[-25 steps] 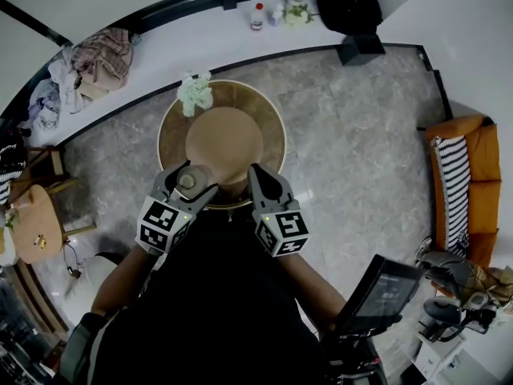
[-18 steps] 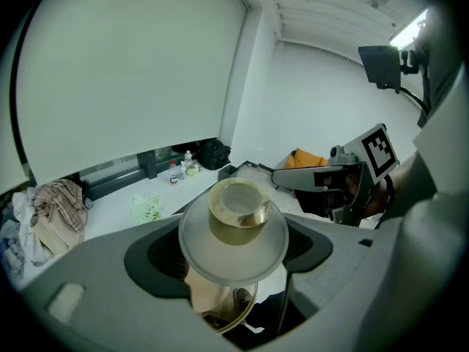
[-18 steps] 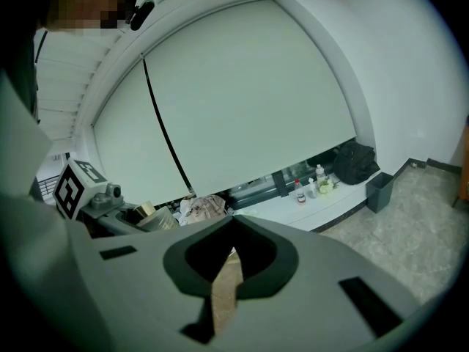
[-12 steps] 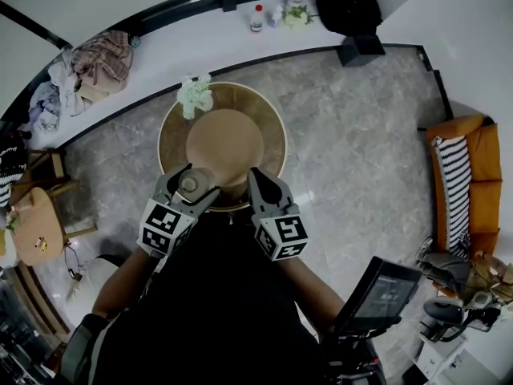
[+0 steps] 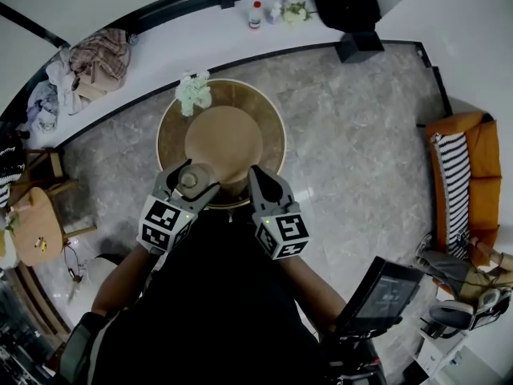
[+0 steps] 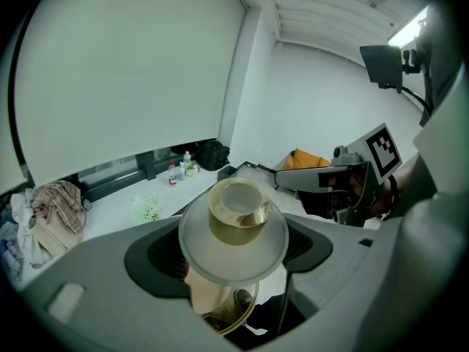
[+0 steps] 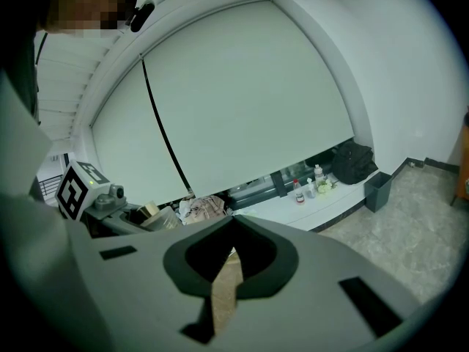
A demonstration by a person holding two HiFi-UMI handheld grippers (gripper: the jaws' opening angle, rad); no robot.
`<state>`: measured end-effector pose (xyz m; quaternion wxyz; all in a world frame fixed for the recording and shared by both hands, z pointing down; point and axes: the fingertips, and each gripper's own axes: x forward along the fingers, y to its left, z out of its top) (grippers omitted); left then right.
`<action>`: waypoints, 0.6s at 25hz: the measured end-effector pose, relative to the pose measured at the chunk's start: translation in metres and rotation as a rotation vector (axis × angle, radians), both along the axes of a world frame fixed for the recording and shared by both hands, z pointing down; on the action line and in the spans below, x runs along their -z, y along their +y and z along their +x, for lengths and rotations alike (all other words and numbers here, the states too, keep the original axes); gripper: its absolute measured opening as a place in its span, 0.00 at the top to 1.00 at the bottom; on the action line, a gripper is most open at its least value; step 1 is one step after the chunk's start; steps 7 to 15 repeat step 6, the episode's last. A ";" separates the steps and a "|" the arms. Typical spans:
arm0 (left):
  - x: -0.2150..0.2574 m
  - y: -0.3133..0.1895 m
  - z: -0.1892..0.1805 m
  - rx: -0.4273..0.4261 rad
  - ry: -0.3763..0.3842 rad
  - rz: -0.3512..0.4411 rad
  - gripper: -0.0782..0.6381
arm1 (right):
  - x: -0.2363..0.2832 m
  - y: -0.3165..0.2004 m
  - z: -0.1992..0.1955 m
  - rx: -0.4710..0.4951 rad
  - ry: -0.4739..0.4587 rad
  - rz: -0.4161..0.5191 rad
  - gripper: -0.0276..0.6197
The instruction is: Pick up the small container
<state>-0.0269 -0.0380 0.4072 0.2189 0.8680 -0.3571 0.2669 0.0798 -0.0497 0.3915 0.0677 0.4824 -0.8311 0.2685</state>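
Note:
The small container (image 5: 189,180), a squat gold-toned pot on a pale round base, sits between the fingers of my left gripper (image 5: 191,181), which is shut on it over the near edge of the round brown table (image 5: 268,127). In the left gripper view the small container (image 6: 234,213) fills the middle, held upright in my left gripper (image 6: 233,251). My right gripper (image 5: 258,176) hangs beside it to the right, shut with nothing in it. In the right gripper view the jaws of my right gripper (image 7: 229,270) leave only a thin slit.
A bunch of white-green flowers (image 5: 193,92) lies at the table's far left rim. Behind runs a white ledge (image 5: 160,34) with bottles (image 5: 256,14) and clothes (image 5: 100,54). An orange sofa (image 5: 465,183) stands at the right, a wooden stool (image 5: 36,223) at the left.
Almost nothing. Both grippers stay over the table's near edge, the left one still holding the container; only a slight sway of the view.

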 end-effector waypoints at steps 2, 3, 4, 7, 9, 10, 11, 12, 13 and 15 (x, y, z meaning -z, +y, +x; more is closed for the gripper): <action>-0.005 0.001 -0.001 -0.003 -0.002 -0.001 0.41 | -0.001 0.000 0.001 -0.002 0.002 0.002 0.95; -0.006 0.001 -0.002 -0.003 -0.002 -0.001 0.41 | -0.001 0.000 0.001 -0.003 0.003 0.003 0.95; -0.007 0.001 -0.002 -0.003 -0.003 -0.001 0.41 | -0.001 0.000 0.001 -0.004 0.004 0.002 0.95; -0.008 0.000 -0.003 -0.003 -0.006 -0.005 0.41 | -0.001 0.000 0.001 -0.006 0.003 0.000 0.95; -0.008 0.000 -0.003 -0.003 -0.006 -0.005 0.41 | -0.001 0.000 0.001 -0.006 0.003 0.000 0.95; -0.008 0.000 -0.003 -0.003 -0.006 -0.005 0.41 | -0.001 0.000 0.001 -0.006 0.003 0.000 0.95; -0.008 0.000 -0.003 -0.003 -0.006 -0.005 0.41 | -0.001 0.000 0.001 -0.006 0.003 0.000 0.95; -0.008 0.000 -0.003 -0.003 -0.006 -0.005 0.41 | -0.001 0.000 0.001 -0.006 0.003 0.000 0.95; -0.008 0.000 -0.003 -0.003 -0.006 -0.005 0.41 | -0.001 0.000 0.001 -0.006 0.003 0.000 0.95; -0.008 0.000 -0.003 -0.003 -0.006 -0.005 0.41 | -0.001 0.000 0.001 -0.006 0.003 0.000 0.95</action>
